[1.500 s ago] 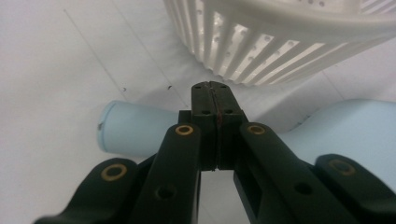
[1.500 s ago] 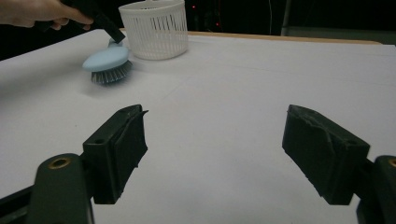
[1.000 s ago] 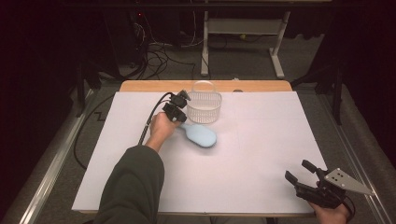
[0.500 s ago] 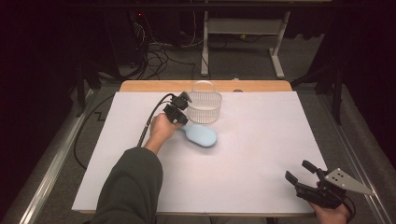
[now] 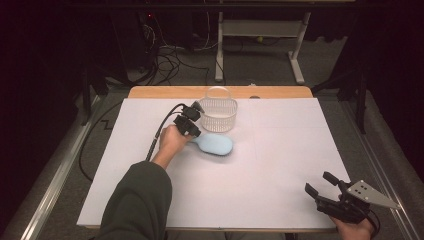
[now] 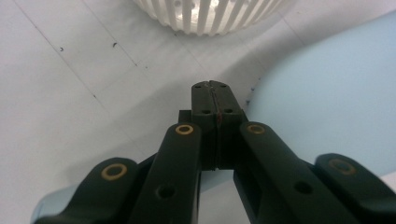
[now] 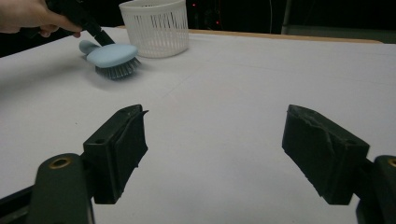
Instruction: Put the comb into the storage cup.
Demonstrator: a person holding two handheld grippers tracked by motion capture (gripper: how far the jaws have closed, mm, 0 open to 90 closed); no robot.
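A light blue dish brush [image 5: 216, 145] lies bristles down on the white table cover, just in front of a white slotted basket [image 5: 218, 114]. My left gripper [image 5: 194, 133] points down at the brush's neck, where head meets handle. Its jaws are shut, pad against pad, with nothing between them. In the left gripper view the shut tips [image 6: 212, 89] hover over the sheet beside the blue brush head [image 6: 327, 102], with the basket [image 6: 205, 14] beyond. My right gripper [image 5: 319, 183] rests open at the table's front right corner. Its view shows nothing between its pads [image 7: 119, 154].
A white sheet [image 5: 280, 160] covers the table, with a wooden edge [image 5: 280, 92] at the back. In the right gripper view the brush [image 7: 113, 56], basket [image 7: 155, 28] and left hand [image 7: 28, 16] lie far off at upper left. Cables and a desk frame stand on the floor behind.
My left gripper has edged slightly nearer to the brush's neck. The brush, basket and right gripper have not moved.
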